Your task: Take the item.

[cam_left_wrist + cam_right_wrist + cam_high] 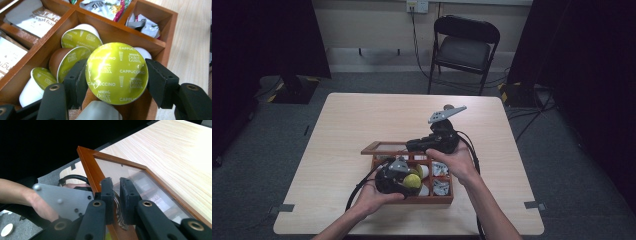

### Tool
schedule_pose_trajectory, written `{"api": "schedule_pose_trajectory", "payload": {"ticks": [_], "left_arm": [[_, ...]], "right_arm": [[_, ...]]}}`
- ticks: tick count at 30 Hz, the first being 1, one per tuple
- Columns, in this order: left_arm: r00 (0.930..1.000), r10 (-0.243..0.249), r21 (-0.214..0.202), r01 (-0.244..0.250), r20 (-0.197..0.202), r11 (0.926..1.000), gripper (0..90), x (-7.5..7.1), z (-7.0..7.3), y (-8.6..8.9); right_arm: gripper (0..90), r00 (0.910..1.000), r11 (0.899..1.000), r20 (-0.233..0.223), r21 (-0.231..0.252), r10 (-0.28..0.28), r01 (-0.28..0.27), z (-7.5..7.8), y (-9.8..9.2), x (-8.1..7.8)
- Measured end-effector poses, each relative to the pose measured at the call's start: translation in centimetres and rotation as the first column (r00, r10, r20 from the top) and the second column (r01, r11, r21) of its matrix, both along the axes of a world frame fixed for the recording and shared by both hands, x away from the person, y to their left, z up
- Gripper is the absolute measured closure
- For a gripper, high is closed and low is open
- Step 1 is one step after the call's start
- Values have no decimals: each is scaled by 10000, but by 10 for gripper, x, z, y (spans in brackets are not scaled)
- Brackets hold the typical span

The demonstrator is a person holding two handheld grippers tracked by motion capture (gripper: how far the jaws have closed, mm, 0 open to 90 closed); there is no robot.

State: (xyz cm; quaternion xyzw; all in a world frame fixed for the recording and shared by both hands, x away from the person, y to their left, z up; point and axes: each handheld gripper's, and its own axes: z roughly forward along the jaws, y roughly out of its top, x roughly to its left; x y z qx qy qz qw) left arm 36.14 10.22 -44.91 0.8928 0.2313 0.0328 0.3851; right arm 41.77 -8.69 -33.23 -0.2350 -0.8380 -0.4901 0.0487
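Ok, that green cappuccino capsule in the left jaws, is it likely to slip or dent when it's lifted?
The capsule is pinched across its round rim, so it could probably pivot or slip. Its glossy foil lid looks thin, likely easy to dent. It seems small and light, and the box compartment below would probably catch it.

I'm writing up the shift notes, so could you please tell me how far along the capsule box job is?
Done: the wooden box is open, and the right gripper is shut on the front edge of its glass lid, holding it up. In hand: the left gripper is shut on a green cappuccino capsule just above the compartment holding three similar capsules. Left: whether it is going in or out I cannot tell; the lid is not yet closed.
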Motion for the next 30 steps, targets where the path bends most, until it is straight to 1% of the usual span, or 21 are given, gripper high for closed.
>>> {"api": "schedule_pose_trajectory", "payload": {"ticks": [3, 4, 6, 10, 13, 16, 18, 19, 20, 23, 26, 30], "left_arm": [[9999, 80, -204, -77, 134, 9998, 380, -3, 6, 2], [9999, 25, -203, -23, 117, 9998, 380, -5, 7, 2], [9998, -63, -57, 64, 178, 10000, 380, -7, 6, 1], [9997, -206, -134, 209, 157, 9997, 380, -10, 8, -1], [9990, -353, -45, 354, 264, 9994, 380, -14, 11, -2], [9988, -369, -93, 372, 308, 9993, 380, -16, 13, -2], [9986, -414, -5, 414, 328, 9991, 381, -17, 14, 0], [9984, -438, -33, 439, 344, 9990, 381, -19, 15, 0], [9978, -512, 74, 509, 416, 9987, 381, -22, 17, 2], [9973, -579, 29, 578, 453, 9983, 381, -24, 20, 5], [9965, -639, 124, 634, 542, 9979, 381, -28, 22, 9], [9968, -567, -121, 574, 569, 9983, 381, -33, 24, 17]], "right_arm": [[818, 10000, 10000, 1, 1, 1, -1, 0, 0, 0], [818, 10000, 10000, -2, 1, 1, -1, 0, 0, 0], [818, 10000, 10000, -1, 0, 2, -2, 0, 0, 0], [819, 10000, 10000, -8, 3, 3, -3, 0, 0, 0], [818, 10000, 10000, -13, 8, 5, -5, 0, 0, 0], [819, 10000, 10000, -29, 4, 13, -13, 0, 0, 0], [819, 10000, 10000, -34, -10, 10, -10, 0, 0, 0], [818, 10000, 10000, -37, -5, 9, -9, 0, 0, 0], [819, 10000, 10000, -35, -9, 19, -19, 0, 0, 0], [819, 10000, 10000, -4, 5, 35, -35, 0, 0, 0], [819, 10000, 10000, -32, -17, 13, -13, 0, 0, 0], [819, 10000, 10000, -38, -11, 24, -24, 0, 0, 0]]}}
